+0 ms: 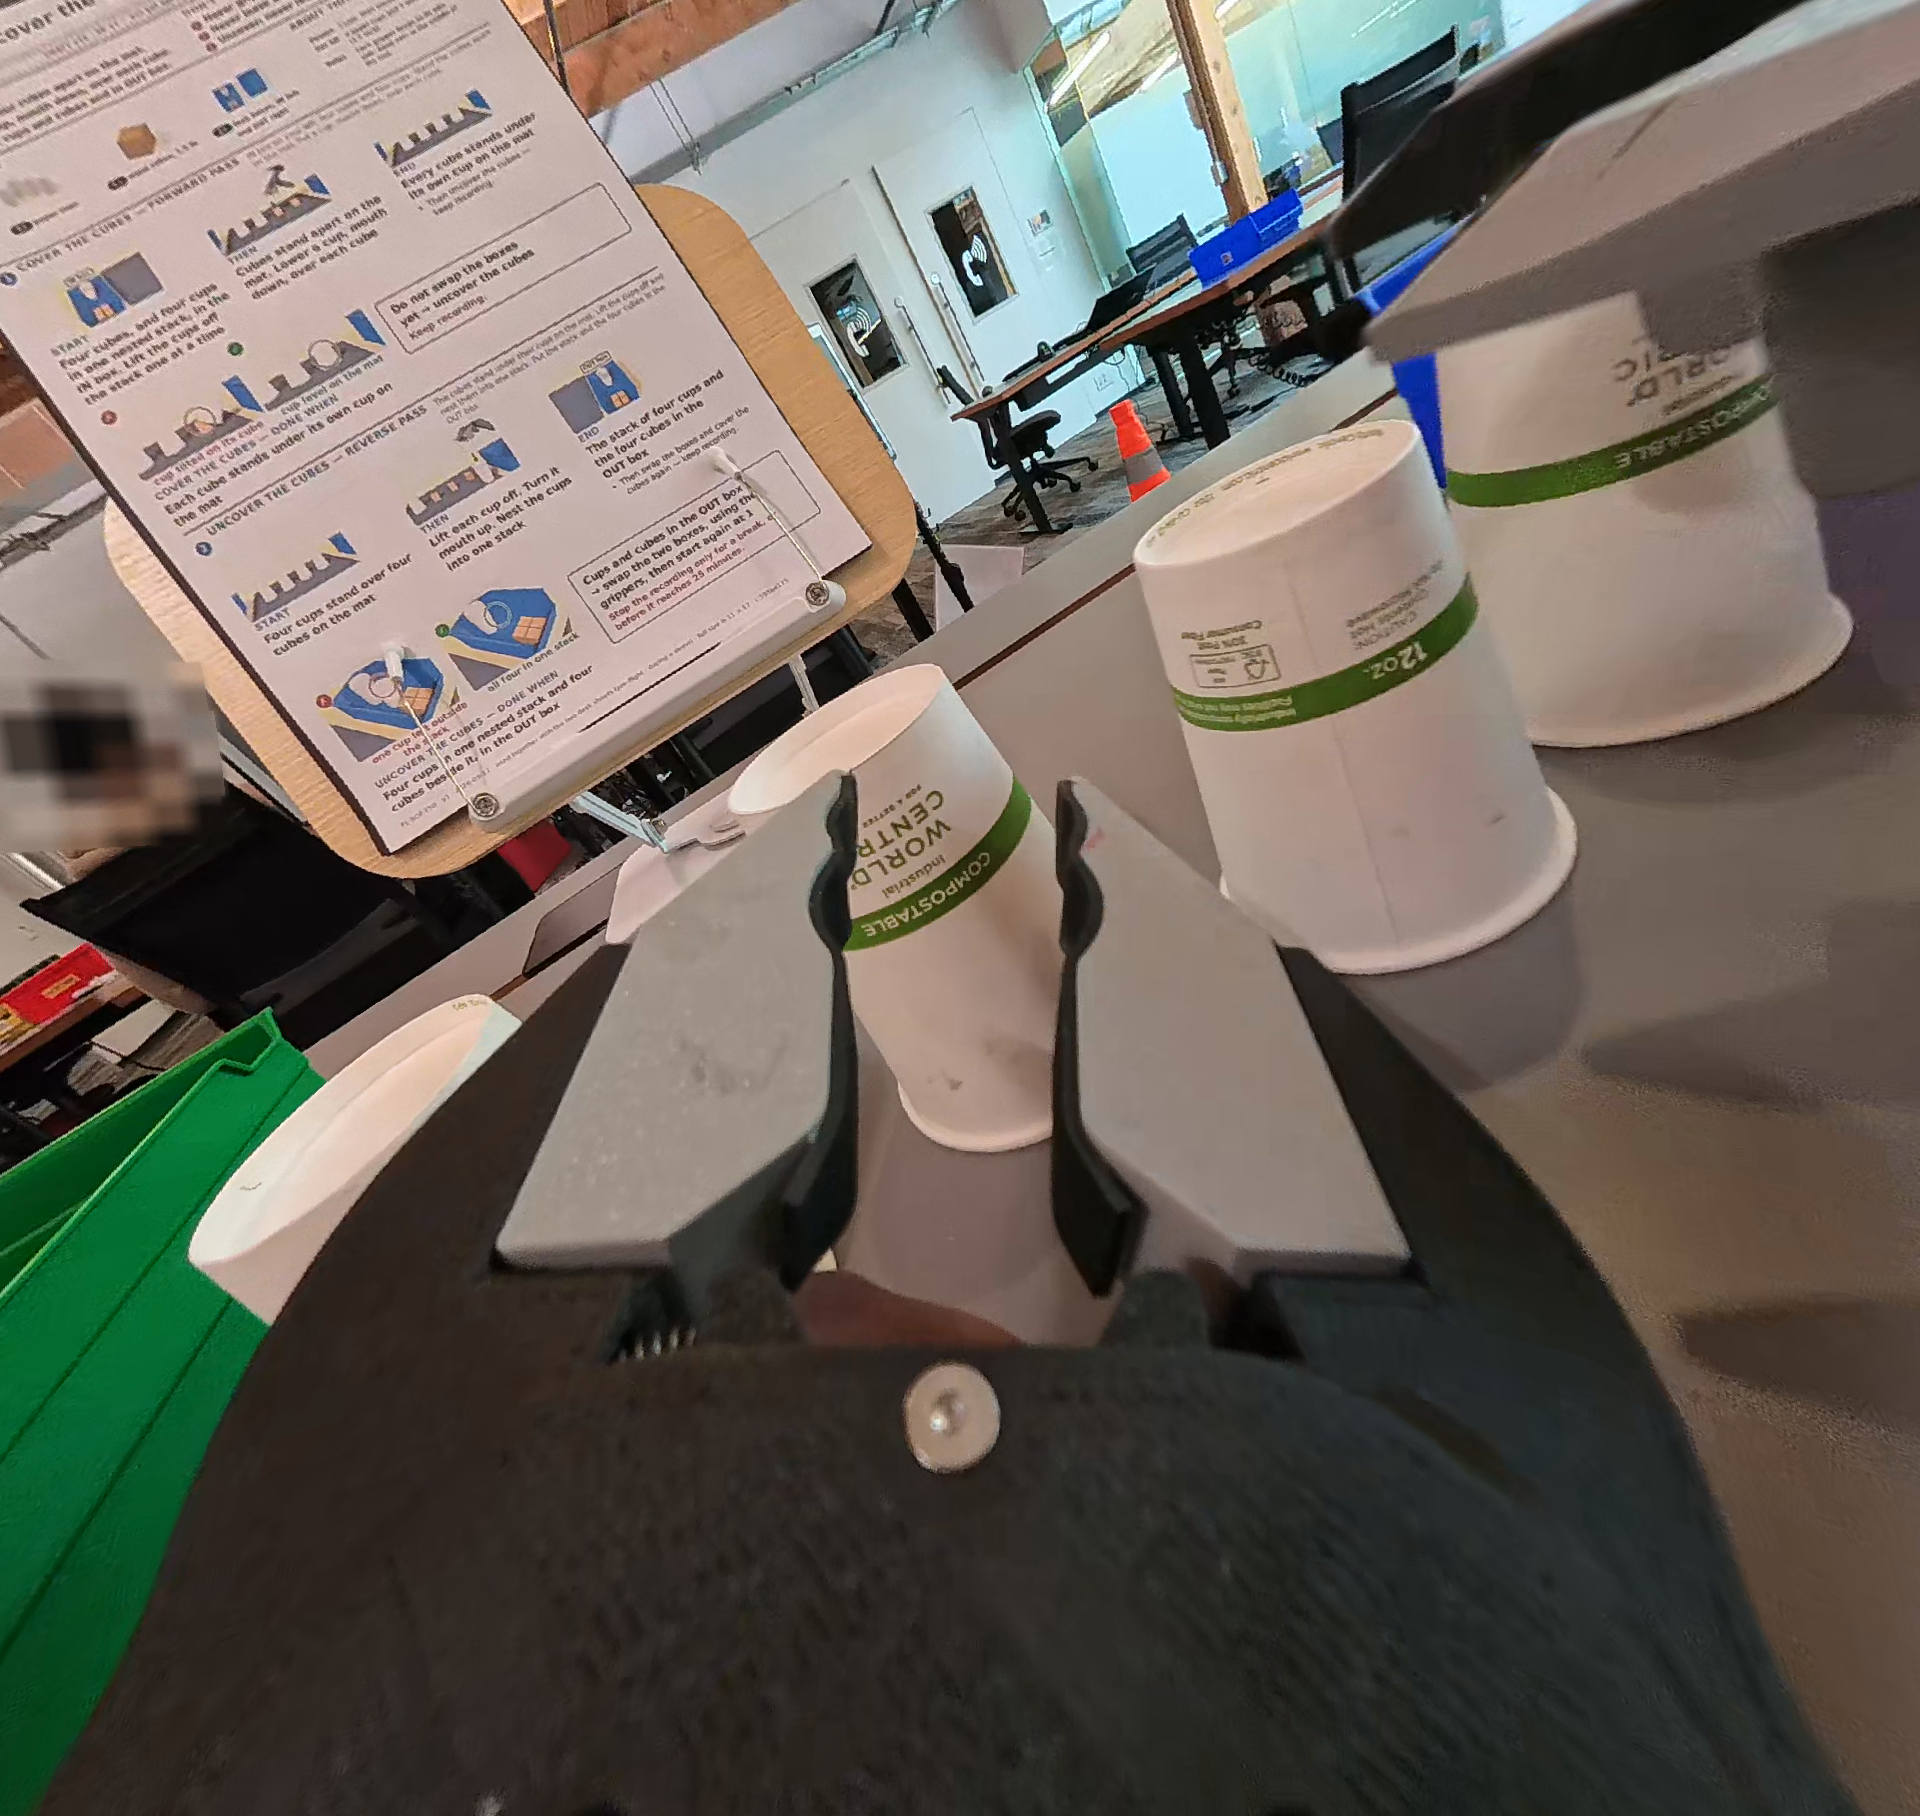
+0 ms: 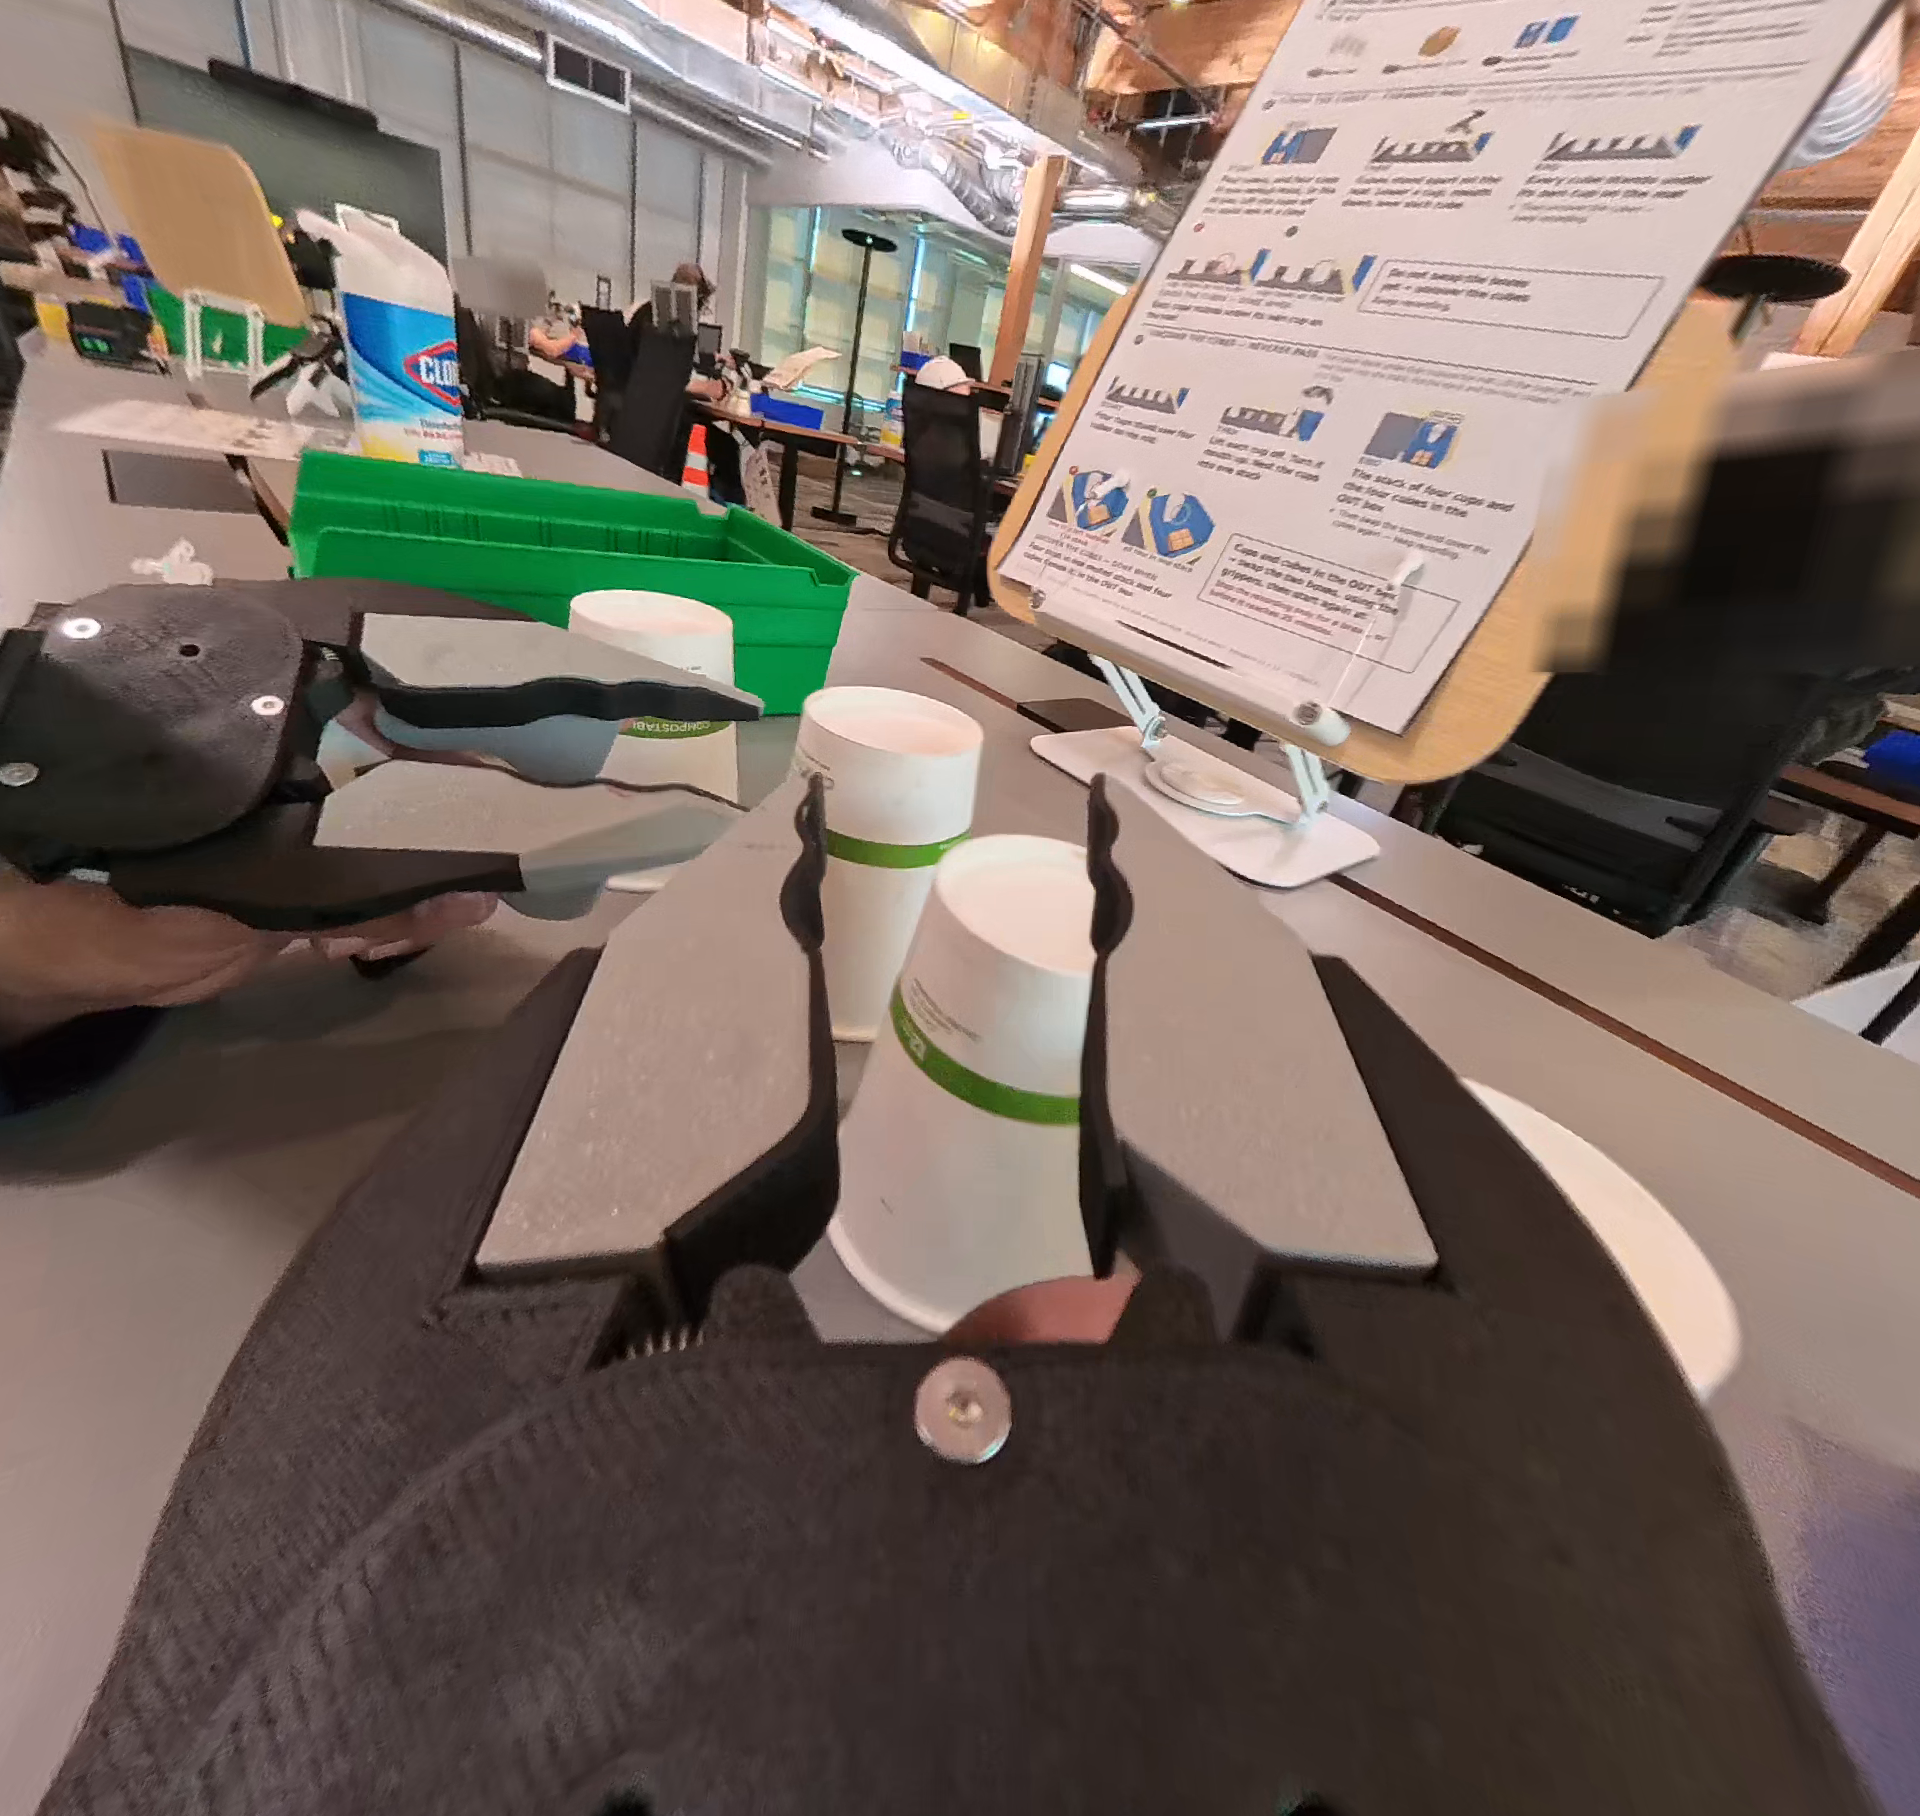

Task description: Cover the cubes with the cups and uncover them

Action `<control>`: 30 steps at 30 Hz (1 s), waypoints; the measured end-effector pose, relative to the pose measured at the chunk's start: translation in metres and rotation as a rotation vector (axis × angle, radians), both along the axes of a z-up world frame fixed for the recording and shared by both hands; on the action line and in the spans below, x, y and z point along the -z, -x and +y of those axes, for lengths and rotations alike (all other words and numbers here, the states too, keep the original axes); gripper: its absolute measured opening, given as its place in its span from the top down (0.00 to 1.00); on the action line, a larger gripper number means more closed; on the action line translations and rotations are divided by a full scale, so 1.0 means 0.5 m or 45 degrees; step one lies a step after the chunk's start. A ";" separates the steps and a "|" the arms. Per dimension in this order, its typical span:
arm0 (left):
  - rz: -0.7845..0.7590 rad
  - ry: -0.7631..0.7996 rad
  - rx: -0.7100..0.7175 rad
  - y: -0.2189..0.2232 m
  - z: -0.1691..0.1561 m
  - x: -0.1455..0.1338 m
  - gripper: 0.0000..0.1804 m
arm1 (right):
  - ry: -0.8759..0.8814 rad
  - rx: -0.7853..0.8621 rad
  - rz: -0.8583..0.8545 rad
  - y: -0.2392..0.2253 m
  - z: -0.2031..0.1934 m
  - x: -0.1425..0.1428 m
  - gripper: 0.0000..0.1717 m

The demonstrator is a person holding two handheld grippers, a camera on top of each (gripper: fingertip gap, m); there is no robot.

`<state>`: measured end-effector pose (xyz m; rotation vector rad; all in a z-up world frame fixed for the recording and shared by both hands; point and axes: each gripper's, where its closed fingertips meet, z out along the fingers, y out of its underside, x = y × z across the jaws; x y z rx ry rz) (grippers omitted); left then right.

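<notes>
Paper, white with a green band: a tilted cup (image 2: 966, 1039), mouth down, sits between the jaws of the right gripper (image 2: 956, 790). Jaws seemingly clamped on its wall, the right finger (image 2: 1101, 935) overlapping the cup's edge. Rim low over the grey bench (image 2: 156, 1351); cannot tell whether touching.

Probably settling over a cube or coming off one. No cube in sight anywhere; presumably hidden under the cups.

To do this well:
- Grip lightly so the thin wall does not buckle.
- Bring the cup level before moving it.
- Travel straight up or down, so the rim clears the cube rather than nudging it.

Alongside, the left gripper (image 1: 958, 784) hovers with jaws apart, gripping nothing. A second cup (image 1: 935, 935) merely shows through the gap, beyond the tips. Farther along the bench, a third cup (image 1: 1351, 727) stands upturned and untouched.

Beyond the cups:
- Green bin (image 2: 582, 561): nothing showing above its wall, floor mostly hidden.
- Blue bin (image 1: 1418, 416): behind the farthest cup, contents out of sight.
- Instruction sheet (image 2: 1351, 364): on a tilted stand at the back edge.
</notes>
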<state>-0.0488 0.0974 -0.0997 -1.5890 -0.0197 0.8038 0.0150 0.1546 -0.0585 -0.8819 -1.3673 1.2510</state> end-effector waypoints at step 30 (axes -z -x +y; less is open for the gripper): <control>-0.028 -0.005 -0.014 0.009 -0.007 -0.001 0.80 | -0.365 0.099 -0.924 -0.064 0.168 0.092 1.00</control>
